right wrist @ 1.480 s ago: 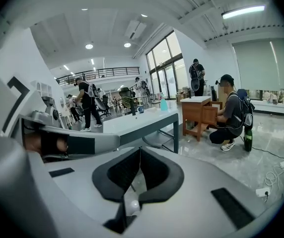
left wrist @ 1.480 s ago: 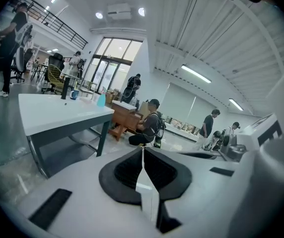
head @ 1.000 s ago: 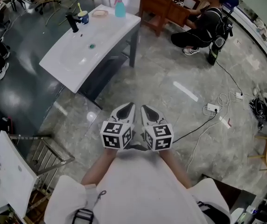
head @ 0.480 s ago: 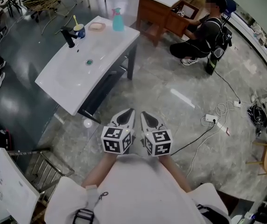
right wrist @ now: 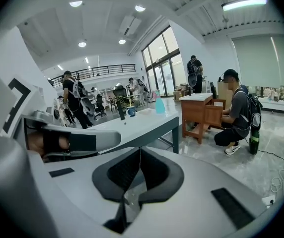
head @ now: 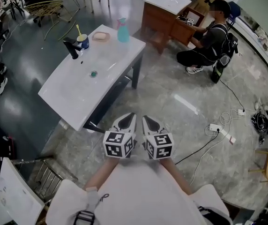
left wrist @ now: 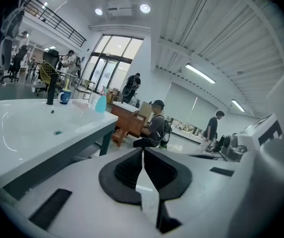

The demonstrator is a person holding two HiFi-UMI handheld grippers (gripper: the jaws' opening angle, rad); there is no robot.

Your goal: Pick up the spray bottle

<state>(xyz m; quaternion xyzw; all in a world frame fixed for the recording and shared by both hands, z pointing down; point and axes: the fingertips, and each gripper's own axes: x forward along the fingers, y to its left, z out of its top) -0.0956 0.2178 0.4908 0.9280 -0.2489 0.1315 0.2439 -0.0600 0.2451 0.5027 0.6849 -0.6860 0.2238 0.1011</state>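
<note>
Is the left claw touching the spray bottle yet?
Apart. Head view shows the left claw over the floor, the spray bottle far off on the white counter.

Teal spray bottle point(head: 122, 31), upright, washbasin's far corner

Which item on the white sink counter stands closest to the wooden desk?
The teal spray bottle with the pink top, at the corner; the soap dish and cup sit further left.

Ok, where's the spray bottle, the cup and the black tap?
spray bottle point(head: 123, 34): head view, on its teal body.
cup point(head: 83, 42): head view, on its side.
black tap point(head: 73, 50): head view, on its upright stem.
</note>
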